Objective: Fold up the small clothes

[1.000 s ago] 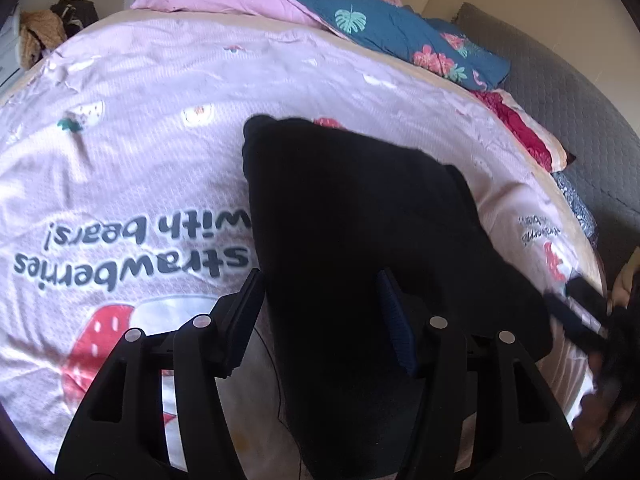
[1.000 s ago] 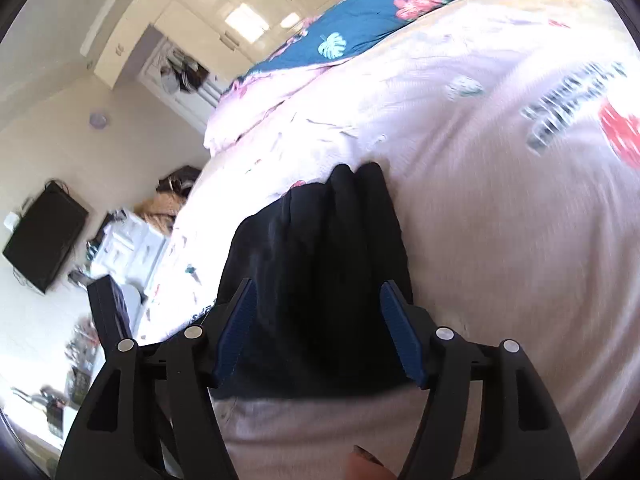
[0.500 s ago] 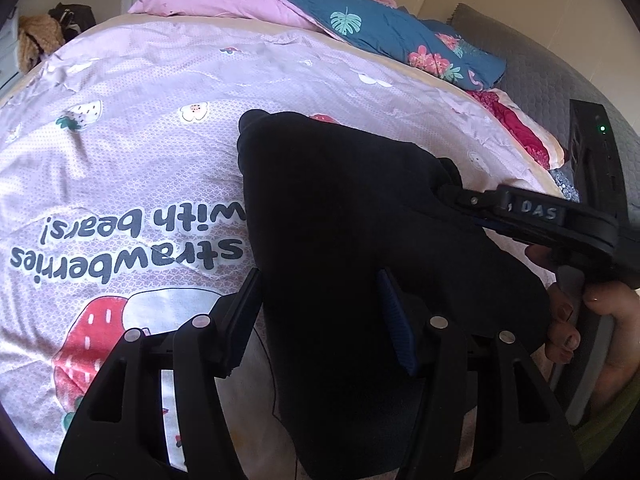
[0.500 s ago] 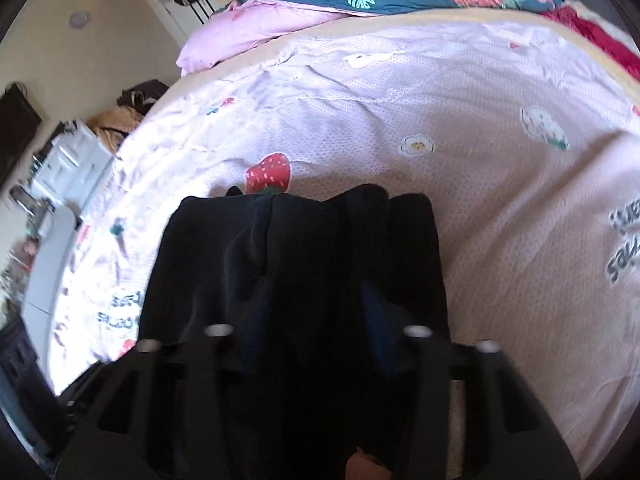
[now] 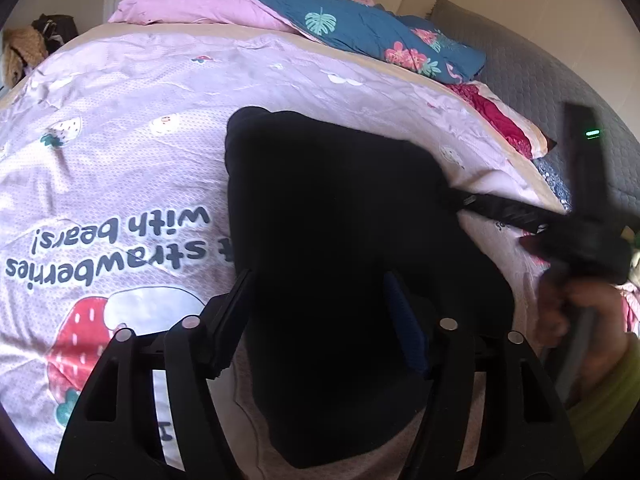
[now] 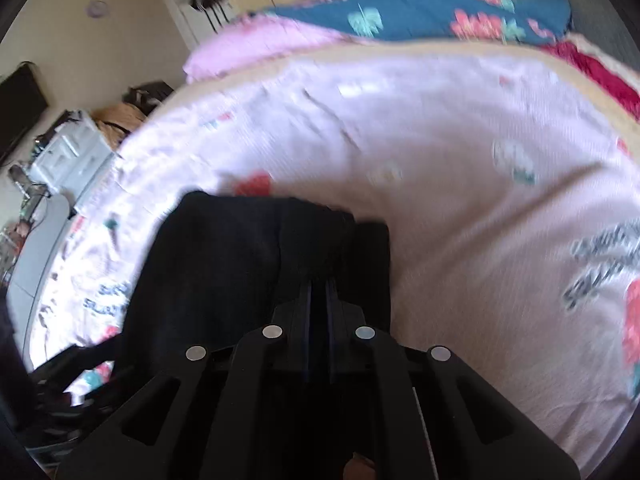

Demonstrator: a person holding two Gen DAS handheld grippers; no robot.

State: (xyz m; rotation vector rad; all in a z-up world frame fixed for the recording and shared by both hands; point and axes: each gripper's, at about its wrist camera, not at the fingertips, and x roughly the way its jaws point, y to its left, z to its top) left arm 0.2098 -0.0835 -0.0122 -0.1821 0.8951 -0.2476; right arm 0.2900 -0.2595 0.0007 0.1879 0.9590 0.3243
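Note:
A black garment (image 5: pixel 340 232) lies on the pink printed bedspread (image 5: pixel 120 152). My left gripper (image 5: pixel 320 312) is open, its fingers straddling the garment's near part without pinching it. In the right wrist view the same garment (image 6: pixel 224 264) lies ahead, and my right gripper (image 6: pixel 318 296) is shut on its right-hand edge. In the left wrist view the right gripper (image 5: pixel 452 200) reaches in from the right and meets the garment's right edge. The view is blurred there.
Pink and blue floral pillows (image 5: pixel 320 20) are piled at the far end of the bed. A grey padded surface (image 5: pixel 540 80) runs along the right. A red cloth (image 5: pixel 496 116) lies at the bed's right edge. Furniture and clutter (image 6: pixel 68 152) stand left.
My right gripper has gone from wide open to shut on the garment's right edge. The left gripper has stayed open over the garment.

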